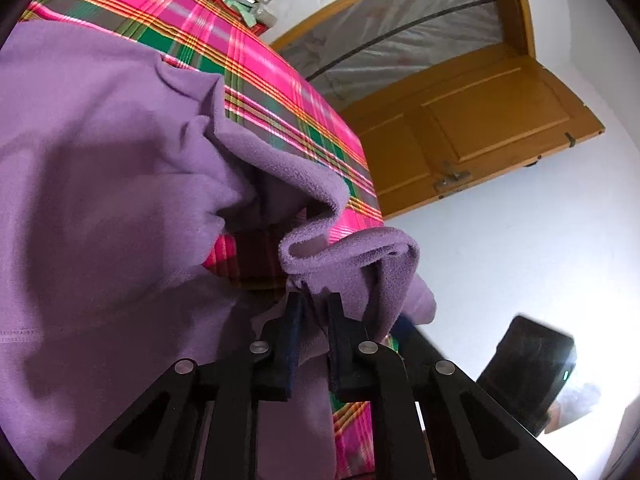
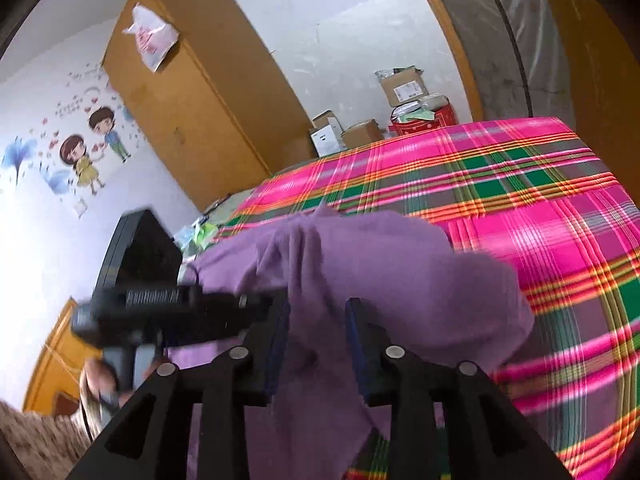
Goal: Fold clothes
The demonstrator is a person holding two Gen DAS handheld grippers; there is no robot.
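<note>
A purple fleece garment (image 1: 100, 168) is spread over a bed covered in a pink plaid sheet (image 1: 256, 64), one edge raised off it. That edge is pinched between the nearly closed fingers of the left gripper (image 1: 314, 300), while another bunch of the fabric is held between the wider-set fingers of the right gripper (image 2: 318, 308). The cloth is probably gripped at two points so that it can be carried over evenly, without sagging, for a fold.

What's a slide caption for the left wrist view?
Left gripper pinches purple fleece garment above the plaid bedcover.
</note>
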